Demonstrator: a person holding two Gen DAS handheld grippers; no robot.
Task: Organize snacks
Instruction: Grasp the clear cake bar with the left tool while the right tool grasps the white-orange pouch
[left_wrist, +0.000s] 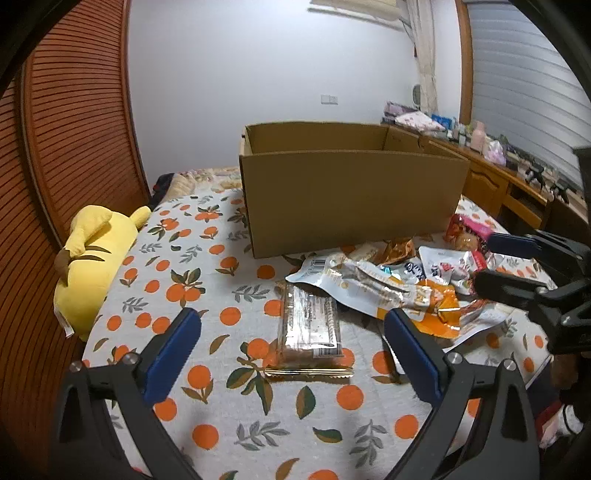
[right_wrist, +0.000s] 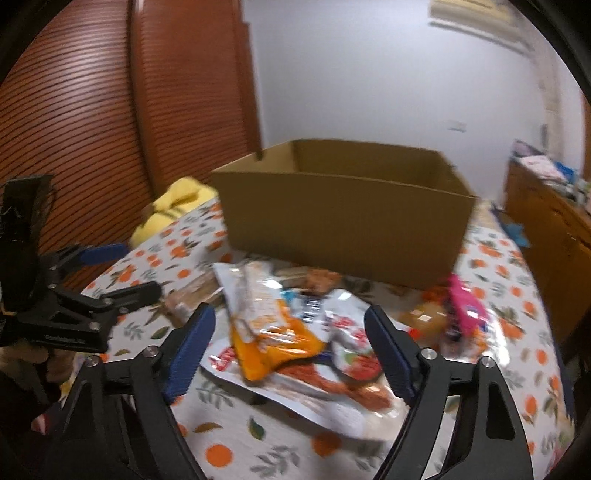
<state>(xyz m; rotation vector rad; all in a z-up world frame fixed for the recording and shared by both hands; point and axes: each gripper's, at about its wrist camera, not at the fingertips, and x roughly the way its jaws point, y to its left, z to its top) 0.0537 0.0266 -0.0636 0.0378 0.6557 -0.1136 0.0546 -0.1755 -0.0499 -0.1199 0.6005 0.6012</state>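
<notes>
An open cardboard box stands upright on a bed covered by a white bedspread printed with oranges and leaves, toward the far side of it. Just in front of the box's near wall, to the right, lies a loose pile of snack packets: white, silver, orange and pink bags overlapping one another, some touching the base of the box. A single clear-wrapped biscuit pack lies flat at the near left edge of that pile, its far end touching or tucked under a white bag. The left gripper hovers over this pack with its blue-padded jaws spread wide, the pack lying between them in view, nothing grasped. The right gripper is likewise released, jaws spread above the middle of the pile, over an orange packet and a white-and-red bag; the right wrist view is blurred, so finer detail is lost. A yellow plush toy lies at the far left edge of the bed, against a brown slatted wardrobe. A wooden dresser crowded with small items lines the right.
</notes>
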